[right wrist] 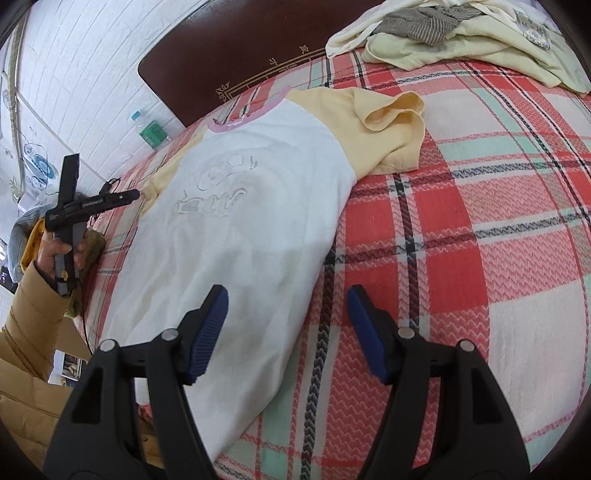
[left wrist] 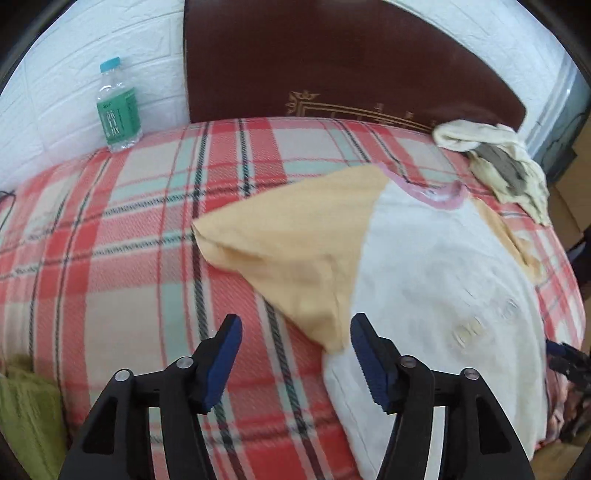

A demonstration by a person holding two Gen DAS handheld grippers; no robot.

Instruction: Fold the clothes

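A white T-shirt (left wrist: 436, 280) (right wrist: 236, 221) with yellow sleeves and a pink collar lies flat on the plaid bed cover (left wrist: 110, 266) (right wrist: 480, 240). In the left wrist view my left gripper (left wrist: 295, 332) is open, just short of the shirt's left yellow sleeve (left wrist: 295, 240), holding nothing. In the right wrist view my right gripper (right wrist: 286, 302) is open above the shirt's right side near the hem. The other yellow sleeve (right wrist: 388, 129) lies crumpled farther up. The left gripper (right wrist: 136, 192), held by a hand, shows at the shirt's far side; its fingers are too small to read there.
A pile of cream and grey clothes (left wrist: 506, 162) (right wrist: 461, 33) lies near the dark headboard (left wrist: 332, 66) (right wrist: 229, 55). A water bottle (left wrist: 116, 107) (right wrist: 151, 131) stands by the white brick wall. A green cloth (left wrist: 26, 413) lies at the bed's near left edge.
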